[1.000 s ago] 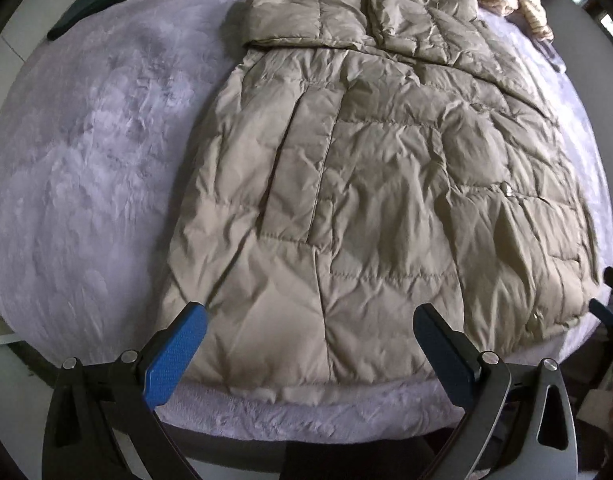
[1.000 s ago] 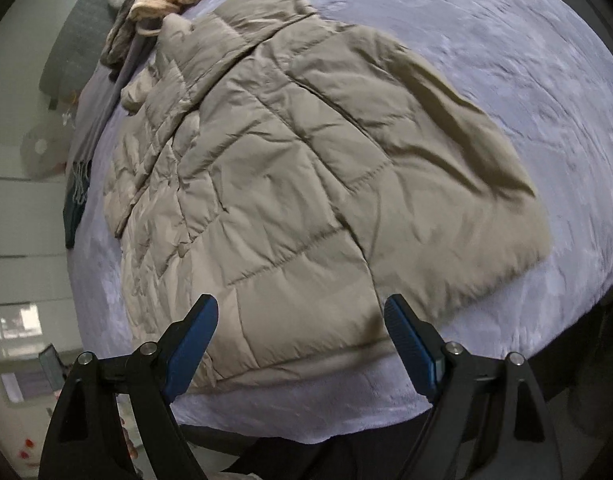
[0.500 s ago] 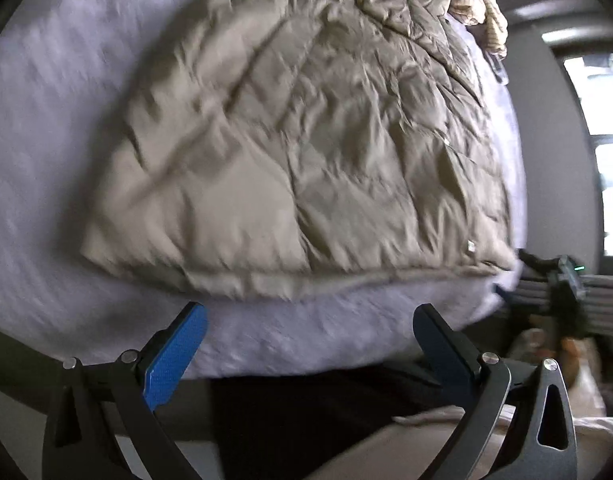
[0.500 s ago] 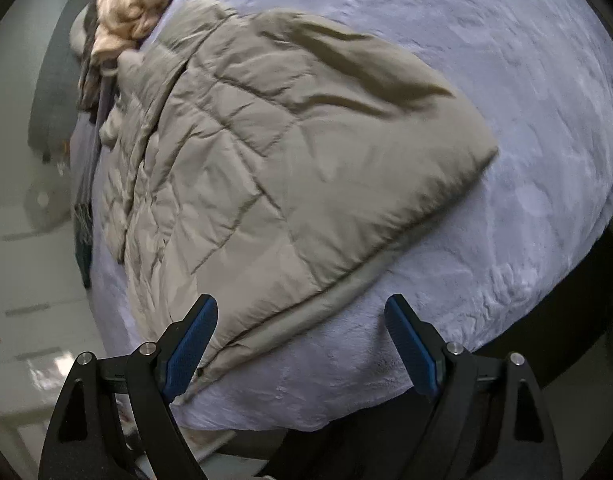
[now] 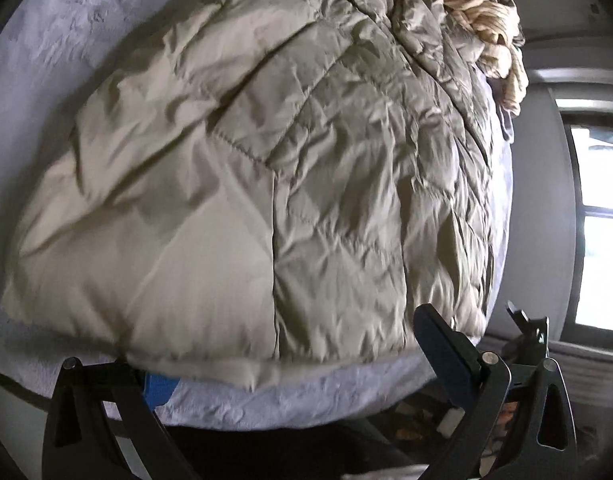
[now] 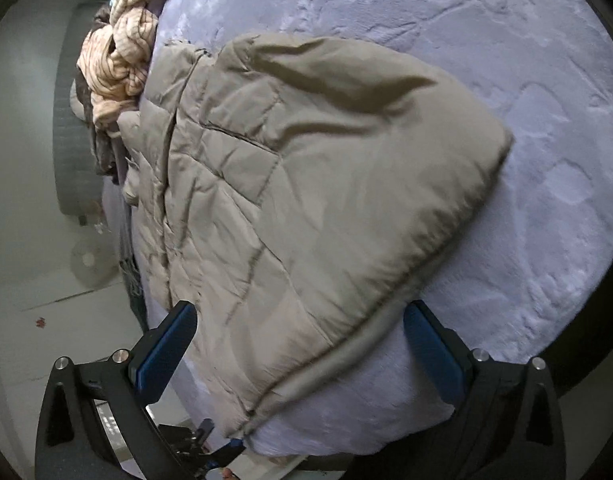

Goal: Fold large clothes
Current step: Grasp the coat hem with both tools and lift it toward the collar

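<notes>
A large beige quilted puffer coat [image 5: 266, 168] lies spread on a lilac fleece bed cover [image 5: 46, 60], its bottom hem toward me. My left gripper [image 5: 294, 364] is open at the hem; the coat's edge hangs over its left blue pad [image 5: 158, 390], and its right pad [image 5: 442, 344] sits at the hem's right corner. In the right wrist view the coat [image 6: 306, 200] fills the middle. My right gripper [image 6: 302, 344] is open with the hem edge between its pads, not closed on it.
A heap of cream striped and dark clothes [image 6: 118, 60] lies by the coat's collar, also in the left wrist view [image 5: 490, 24]. A window [image 5: 598, 220] is at the right. The bed's edge [image 6: 346, 432] drops off just below the hem.
Both grippers have tilted and moved in close to the coat's bottom hem. The hem now lies over the left gripper's left pad and between the right gripper's pads.
</notes>
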`<state>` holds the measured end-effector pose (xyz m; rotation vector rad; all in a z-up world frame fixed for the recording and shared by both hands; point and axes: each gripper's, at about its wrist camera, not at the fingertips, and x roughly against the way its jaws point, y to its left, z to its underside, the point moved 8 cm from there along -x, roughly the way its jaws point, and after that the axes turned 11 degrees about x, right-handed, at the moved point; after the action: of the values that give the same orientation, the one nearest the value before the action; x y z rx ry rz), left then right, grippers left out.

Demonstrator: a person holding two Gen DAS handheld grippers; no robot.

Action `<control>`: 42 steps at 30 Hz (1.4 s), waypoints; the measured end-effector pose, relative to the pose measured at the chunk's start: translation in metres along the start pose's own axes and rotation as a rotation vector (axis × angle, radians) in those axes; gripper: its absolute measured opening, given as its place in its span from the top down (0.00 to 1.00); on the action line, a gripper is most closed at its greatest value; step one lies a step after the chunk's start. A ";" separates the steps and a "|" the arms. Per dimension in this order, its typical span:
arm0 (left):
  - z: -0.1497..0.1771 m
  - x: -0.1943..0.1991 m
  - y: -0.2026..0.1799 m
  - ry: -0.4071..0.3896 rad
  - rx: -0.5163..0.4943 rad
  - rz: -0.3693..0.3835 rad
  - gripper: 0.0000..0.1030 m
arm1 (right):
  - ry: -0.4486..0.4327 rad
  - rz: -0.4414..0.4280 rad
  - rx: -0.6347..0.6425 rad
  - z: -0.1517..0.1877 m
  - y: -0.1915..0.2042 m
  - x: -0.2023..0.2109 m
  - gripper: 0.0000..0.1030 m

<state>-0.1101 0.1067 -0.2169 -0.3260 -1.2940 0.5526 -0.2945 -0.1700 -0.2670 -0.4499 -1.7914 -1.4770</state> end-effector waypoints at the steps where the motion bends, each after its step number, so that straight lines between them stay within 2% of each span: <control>1: -0.003 -0.001 -0.001 -0.012 0.006 -0.003 0.00 | 0.002 -0.004 -0.011 -0.002 0.000 -0.002 0.00; 3: -0.009 -0.001 -0.004 -0.044 0.017 -0.005 0.01 | 0.014 -0.016 -0.032 -0.006 -0.001 -0.008 0.00; 5: -0.015 0.003 -0.005 -0.073 0.021 -0.004 0.17 | 0.021 -0.020 -0.043 -0.008 -0.002 -0.009 0.00; 7: -0.019 0.006 -0.008 -0.067 0.018 0.003 0.69 | 0.020 -0.044 -0.053 -0.010 0.000 -0.010 0.00; 8: -0.020 0.008 -0.010 -0.067 0.010 0.005 0.80 | 0.016 -0.054 -0.056 -0.009 0.000 -0.008 0.00; 9: -0.023 0.012 -0.012 -0.079 0.001 0.009 0.85 | 0.007 -0.063 -0.062 -0.010 0.002 -0.007 0.02; 10: -0.025 0.018 -0.014 -0.097 -0.011 0.018 0.85 | 0.002 -0.069 -0.066 -0.011 0.003 -0.007 0.05; 11: -0.026 0.027 -0.019 -0.123 -0.031 0.026 0.85 | 0.003 -0.072 -0.067 -0.013 0.001 -0.005 0.21; 12: -0.028 0.033 -0.020 -0.133 -0.041 0.029 0.85 | 0.010 -0.067 -0.066 -0.013 0.002 -0.006 0.56; 14: -0.030 0.046 -0.027 -0.162 -0.077 0.035 0.85 | 0.034 -0.041 -0.059 -0.012 0.001 -0.008 0.90; 16: -0.032 0.055 -0.037 -0.182 -0.115 0.035 0.85 | 0.018 -0.038 -0.028 -0.013 0.008 -0.004 0.91; 23: -0.045 0.097 -0.073 -0.264 -0.258 0.029 0.85 | -0.030 0.017 0.204 -0.028 0.059 0.016 0.91; 30: -0.076 0.124 -0.116 -0.377 -0.298 0.014 0.85 | -0.055 0.031 0.401 -0.062 0.126 0.026 0.92; 37: -0.132 0.151 -0.175 -0.489 -0.307 -0.004 0.85 | -0.072 0.001 0.570 -0.116 0.211 0.026 0.92; 42: -0.189 0.155 -0.217 -0.547 -0.325 -0.072 0.85 | -0.060 -0.009 0.684 -0.173 0.277 0.012 0.92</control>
<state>0.1425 0.0275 -0.0256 -0.4101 -1.9258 0.3779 -0.0559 -0.2607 -0.0631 -0.1344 -2.1984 -0.7760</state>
